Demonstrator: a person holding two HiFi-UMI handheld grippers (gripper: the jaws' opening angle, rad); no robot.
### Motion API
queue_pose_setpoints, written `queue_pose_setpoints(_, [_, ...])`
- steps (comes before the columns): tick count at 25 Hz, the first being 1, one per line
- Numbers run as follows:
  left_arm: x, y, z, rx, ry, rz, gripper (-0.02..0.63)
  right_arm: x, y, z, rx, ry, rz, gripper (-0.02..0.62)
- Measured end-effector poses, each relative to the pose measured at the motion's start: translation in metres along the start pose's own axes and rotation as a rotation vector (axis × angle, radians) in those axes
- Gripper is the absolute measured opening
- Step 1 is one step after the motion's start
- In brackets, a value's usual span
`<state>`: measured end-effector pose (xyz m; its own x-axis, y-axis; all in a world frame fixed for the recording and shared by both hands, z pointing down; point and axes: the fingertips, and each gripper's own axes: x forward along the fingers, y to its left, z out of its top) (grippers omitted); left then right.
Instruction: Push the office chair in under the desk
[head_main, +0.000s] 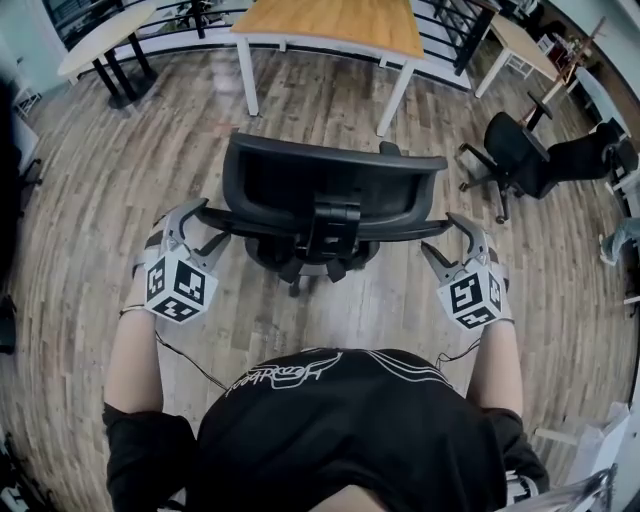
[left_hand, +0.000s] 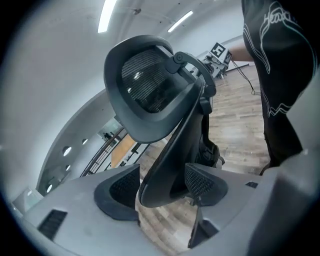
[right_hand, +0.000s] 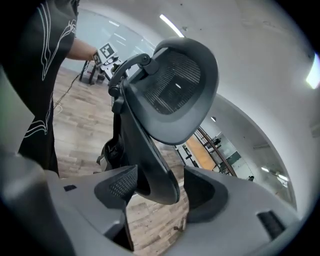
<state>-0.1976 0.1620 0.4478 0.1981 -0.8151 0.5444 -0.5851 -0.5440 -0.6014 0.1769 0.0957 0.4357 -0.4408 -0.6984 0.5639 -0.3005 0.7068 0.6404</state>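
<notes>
The left tongs (head_main: 205, 226) and right tongs (head_main: 447, 240) gape wide, astride opposite edges of the chair backrest (head_main: 330, 185), gripping nothing. Next they likely need to clamp, then push toward the bench (head_main: 330, 25) ahead.

Grey-brown plank floor (head_main: 90, 200) spreads around a wood-topped desk (head_main: 330, 25) on white legs. Behind the desk runs a black railing (head_main: 437, 40); right of it stands a spare black chair (head_main: 520, 155), left a pale table (head_main: 100, 40). Strip lights (left_hand: 106, 15) glow overhead.
</notes>
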Motion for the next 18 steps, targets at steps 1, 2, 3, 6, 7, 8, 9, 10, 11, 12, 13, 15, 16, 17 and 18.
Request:
queue_pose_setpoints(1, [0.003,0.0,-0.002,0.026,0.016,0.002,0.278,0.002,0.002,-0.001,-0.008,0.013,0.01,0.296])
queue_pose_setpoints(2, [0.005,0.0,-0.003,0.049,0.031,0.005,0.276,0.003,0.004,-0.002,-0.011,0.027,0.022,0.295])
queue_pose_setpoints(3, [0.007,0.0,-0.005,0.067,0.043,0.01,0.276,0.005,0.005,-0.003,-0.013,0.038,0.026,0.295])
queue_pose_setpoints(6, [0.012,0.002,-0.007,0.108,0.056,0.039,0.263,0.007,0.003,-0.004,-0.03,0.059,0.009,0.295])
queue_pose_setpoints(7, [0.012,0.003,-0.008,0.123,0.058,0.047,0.245,0.008,0.003,-0.005,-0.044,0.066,0.002,0.293])
queue_pose_setpoints(8, [0.012,0.003,-0.008,0.135,0.06,0.048,0.242,0.009,0.003,-0.006,-0.06,0.075,-0.007,0.293])
queue_pose_setpoints(9, [0.012,0.003,-0.008,0.143,0.062,0.047,0.241,0.009,0.002,-0.006,-0.078,0.087,-0.017,0.285])
queue_pose_setpoints(10, [0.012,0.004,-0.008,0.148,0.063,0.044,0.238,0.009,0.0,-0.006,-0.094,0.099,-0.027,0.243])
queue_pose_setpoints(11, [0.012,0.004,-0.008,0.151,0.065,0.041,0.236,0.009,-0.001,-0.007,-0.109,0.111,-0.034,0.238])
queue_pose_setpoints(12, [0.013,0.004,-0.007,0.153,0.066,0.039,0.235,0.009,-0.002,-0.007,-0.123,0.121,-0.037,0.233])
queue_pose_setpoints(13, [0.014,0.004,-0.008,0.155,0.067,0.036,0.233,0.01,-0.002,-0.008,-0.133,0.128,-0.038,0.23])
queue_pose_setpoints(15, [0.015,0.004,-0.009,0.157,0.07,0.031,0.233,0.01,-0.001,-0.008,-0.14,0.135,-0.041,0.227])
queue_pose_setpoints(16, [0.015,0.004,-0.009,0.155,0.069,0.03,0.233,0.01,-0.001,-0.008,-0.138,0.136,-0.042,0.225])
queue_pose_setpoints(17, [0.015,0.005,-0.009,0.152,0.069,0.031,0.233,0.009,-0.001,-0.007,-0.134,0.139,-0.041,0.225])
queue_pose_setpoints(18, [0.015,0.006,-0.009,0.149,0.068,0.03,0.233,0.009,-0.001,-0.007,-0.13,0.148,-0.038,0.225])
